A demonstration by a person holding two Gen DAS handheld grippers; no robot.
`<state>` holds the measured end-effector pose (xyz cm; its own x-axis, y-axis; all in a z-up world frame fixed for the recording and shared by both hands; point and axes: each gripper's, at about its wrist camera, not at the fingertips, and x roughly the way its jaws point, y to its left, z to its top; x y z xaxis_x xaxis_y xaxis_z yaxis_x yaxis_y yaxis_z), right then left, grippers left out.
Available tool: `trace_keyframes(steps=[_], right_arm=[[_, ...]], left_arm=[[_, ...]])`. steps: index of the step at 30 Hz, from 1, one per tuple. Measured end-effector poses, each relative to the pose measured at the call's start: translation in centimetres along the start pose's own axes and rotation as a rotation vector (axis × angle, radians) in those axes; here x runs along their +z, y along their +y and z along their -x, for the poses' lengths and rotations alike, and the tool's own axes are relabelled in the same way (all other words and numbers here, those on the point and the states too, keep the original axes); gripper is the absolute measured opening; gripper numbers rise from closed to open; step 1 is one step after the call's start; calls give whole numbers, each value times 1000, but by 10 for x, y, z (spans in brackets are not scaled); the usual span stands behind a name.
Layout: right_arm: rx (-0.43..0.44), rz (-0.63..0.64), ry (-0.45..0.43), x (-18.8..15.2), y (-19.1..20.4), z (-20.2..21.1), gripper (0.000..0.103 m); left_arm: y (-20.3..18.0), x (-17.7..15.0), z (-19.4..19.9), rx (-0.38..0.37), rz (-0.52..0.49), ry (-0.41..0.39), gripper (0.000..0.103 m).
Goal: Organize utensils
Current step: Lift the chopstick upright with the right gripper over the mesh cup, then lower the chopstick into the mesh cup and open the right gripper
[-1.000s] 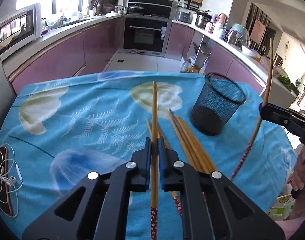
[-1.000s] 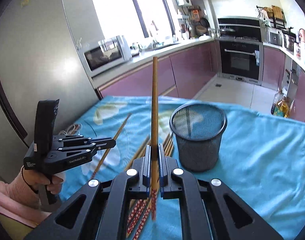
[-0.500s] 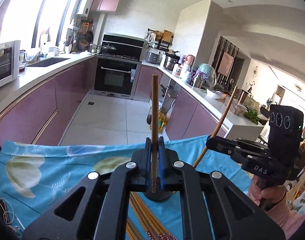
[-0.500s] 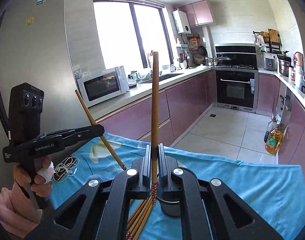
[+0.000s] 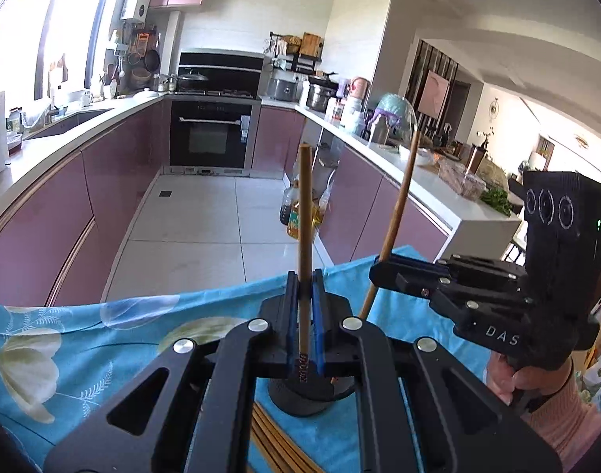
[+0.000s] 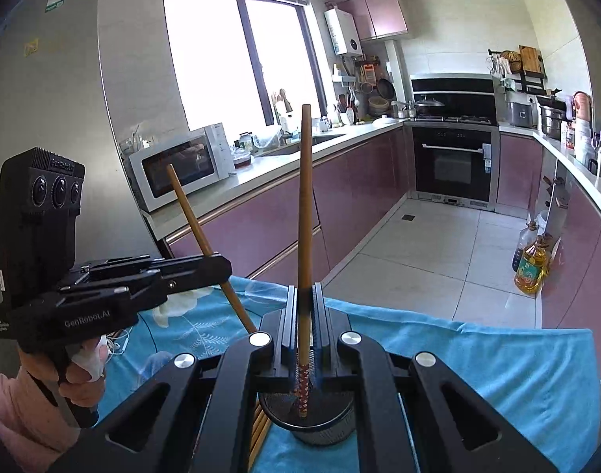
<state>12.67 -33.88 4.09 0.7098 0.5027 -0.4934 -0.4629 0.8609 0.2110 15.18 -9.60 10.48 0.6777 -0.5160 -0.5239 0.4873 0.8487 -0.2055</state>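
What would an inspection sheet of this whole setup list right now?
Surface: table under a blue floral cloth.
Job's things: black mesh cup; loose chopsticks lying beside it.
Clutter: nothing seen.
Grippers: left gripper shut on left chopstick, upright above the cup; right gripper shut on right chopstick, patterned end in the cup's mouth.
Cables: white earphone cord on the cloth.
Surroundings: kitchen with oven, microwave, oil bottles on the floor.

Right tool (image 6: pixel 303 339) pinching chopstick (image 6: pixel 304 213) upright, patterned end over black mesh cup (image 6: pixel 340 421).
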Motion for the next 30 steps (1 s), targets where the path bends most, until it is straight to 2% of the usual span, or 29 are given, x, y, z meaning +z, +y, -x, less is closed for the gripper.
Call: trace_keyframes(steps=[6,9,12,15,16,17,18,22,24,27,30], right_arm=[[8,-21,145,-15,-9,-38,6],[-5,-42,195,-20,-16,-55,6],[-28,-74,208,-23,-22,-64,9],[-40,-96,182,-23,-23,-60,10],[-44,-101,167,-23,-25,-57,15],[-54,-102,154,-23,-25,-53,21],[-64,-100,140,-22,-25,-49,23],[-47,-89,77,-26,-18,-26,25],[-18,-69,49,-34,-8,-11,30],[23,-32,40,-51,9,6,34],[66,-27,86,-74,23,9,35]], left_arm=[[6,-20,-45,3,-41,121,7],[10,-23,-67,15,-49,147,8],[15,-25,-85,8,-33,165,8],[25,-31,-100,14,-23,160,10],[25,-30,-101,23,-16,148,10],[30,-35,-100,27,-7,134,11],[34,-37,-97,31,0,122,14],[38,-45,-72,95,-5,40,23],[39,-53,-50,125,-7,14,29],[42,-71,-31,177,-8,5,33],[52,-97,-9,204,10,33,34]])
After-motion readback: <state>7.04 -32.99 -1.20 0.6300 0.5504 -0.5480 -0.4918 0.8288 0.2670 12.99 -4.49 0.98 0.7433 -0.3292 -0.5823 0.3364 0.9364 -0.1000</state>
